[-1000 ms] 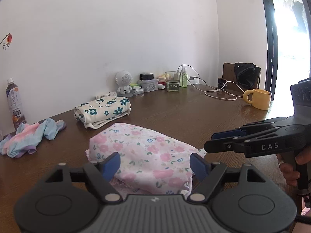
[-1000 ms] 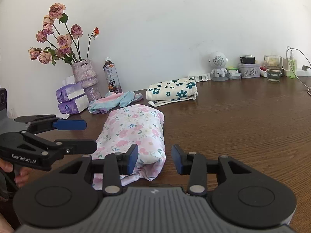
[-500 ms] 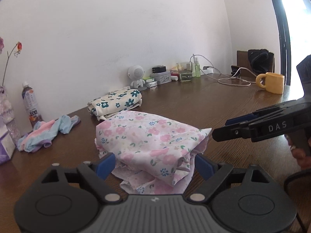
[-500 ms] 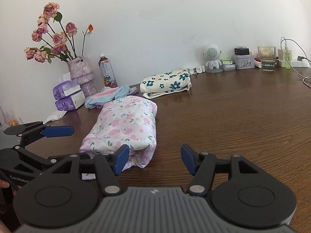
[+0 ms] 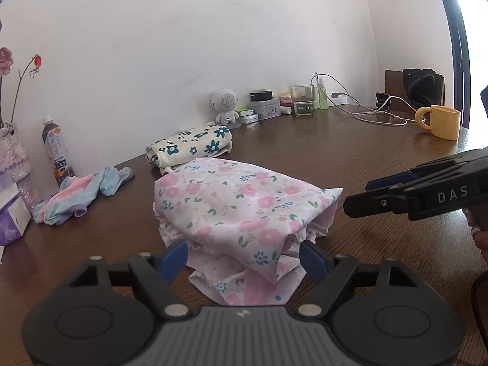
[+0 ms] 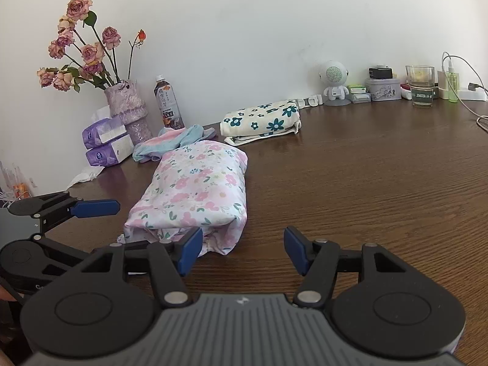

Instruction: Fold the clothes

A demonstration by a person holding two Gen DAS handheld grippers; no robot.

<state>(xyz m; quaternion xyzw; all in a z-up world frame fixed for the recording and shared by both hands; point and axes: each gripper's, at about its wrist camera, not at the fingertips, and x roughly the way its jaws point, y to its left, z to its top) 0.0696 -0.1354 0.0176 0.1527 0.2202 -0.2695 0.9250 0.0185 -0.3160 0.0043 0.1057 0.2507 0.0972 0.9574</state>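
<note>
1. I see the pink floral garment (image 5: 244, 210) folded on the table (image 5: 350, 152), long axis running near to far.
2. My left gripper (image 5: 244, 259), jaws just narrowed yet unclenched, straddles its near end.
3. My right gripper (image 6: 242, 251), jaws just widened and empty, sits right of it.

Left gripper (image 5: 244, 259) low at the near end of the pink floral garment (image 5: 241, 210), jaws wide and just closing, cloth between them, pads not pressing; right gripper (image 6: 242, 248) on the garment's other side, jaws just opened, left pad beside the cloth's end, nothing gripped.
</note>
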